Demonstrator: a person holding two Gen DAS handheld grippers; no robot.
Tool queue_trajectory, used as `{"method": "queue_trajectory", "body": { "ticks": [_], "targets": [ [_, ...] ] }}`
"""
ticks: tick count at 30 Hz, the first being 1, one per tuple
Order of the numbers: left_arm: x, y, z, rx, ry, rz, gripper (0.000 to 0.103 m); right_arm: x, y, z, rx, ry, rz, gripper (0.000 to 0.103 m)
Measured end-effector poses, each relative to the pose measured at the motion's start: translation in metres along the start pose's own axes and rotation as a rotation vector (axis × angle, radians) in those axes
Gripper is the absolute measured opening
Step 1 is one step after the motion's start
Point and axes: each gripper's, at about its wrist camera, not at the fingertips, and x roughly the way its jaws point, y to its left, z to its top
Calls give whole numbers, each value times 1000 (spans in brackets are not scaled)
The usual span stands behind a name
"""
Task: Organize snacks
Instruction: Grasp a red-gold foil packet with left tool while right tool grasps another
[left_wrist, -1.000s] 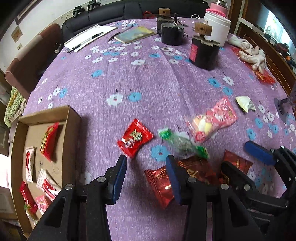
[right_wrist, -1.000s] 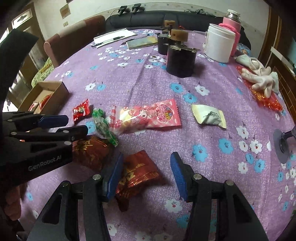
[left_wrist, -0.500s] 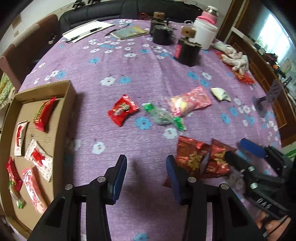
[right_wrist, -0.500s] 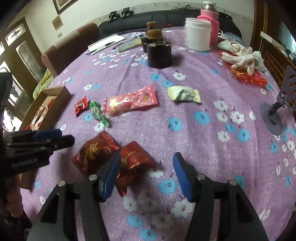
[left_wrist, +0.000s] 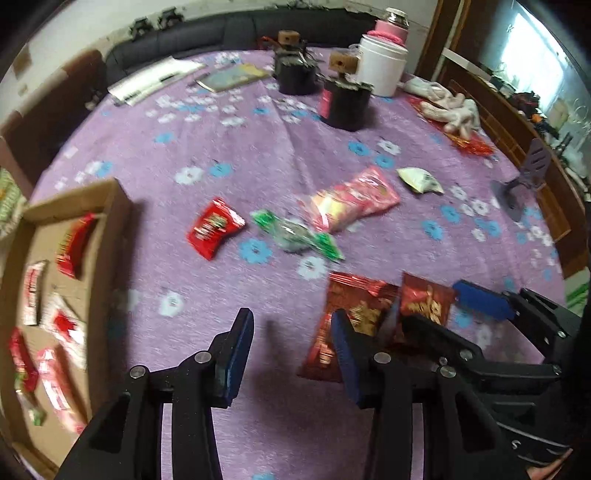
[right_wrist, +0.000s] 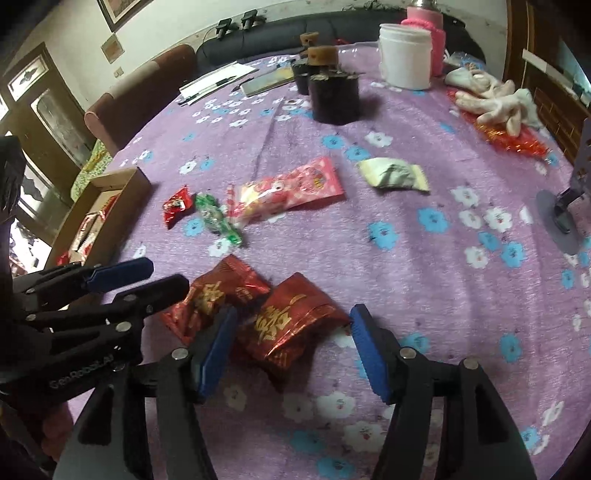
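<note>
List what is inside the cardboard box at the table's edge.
The cardboard box holds several flat snack packets, mostly red or red and white, lying on its floor. Blur hides their print, and the frame cuts off the box's near corner.

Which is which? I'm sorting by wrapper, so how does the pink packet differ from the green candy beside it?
The pink packet is larger and flat, pink and white with printed pictures; the green candy is small and slim, clear in the middle with green ends. The pink packet lies nearer the white packet, the green candy nearer the small red packet. Both lie loose on the purple cloth, outside the box.
</note>
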Motion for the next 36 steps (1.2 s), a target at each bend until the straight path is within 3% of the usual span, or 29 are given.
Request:
{"method": "queue_trajectory", "body": {
  "ticks": [8, 13, 20, 24, 32, 36],
  "targets": [
    [-16, 6, -4, 23, -115, 116, 46, 17, 16, 1, -88, 17, -53, 62],
    [-17, 3, -2, 30, -118, 107, 46, 15, 10, -3, -125, 25, -77, 46],
    [-4, -7, 3, 45, -52, 55, 46, 2, -20, -15, -130, 24, -162, 46],
    [8, -19, 3, 64, -16, 44, 46, -3, -31, -18, -115, 18, -166, 46],
    [1, -36, -3, 104, -43, 48, 46, -4, -31, -20, -125, 15, -164, 46],
    [-2, -39, -3, 107, -28, -9, 56, -3, -31, -19, -127, 15, -162, 46]
  ]
}}
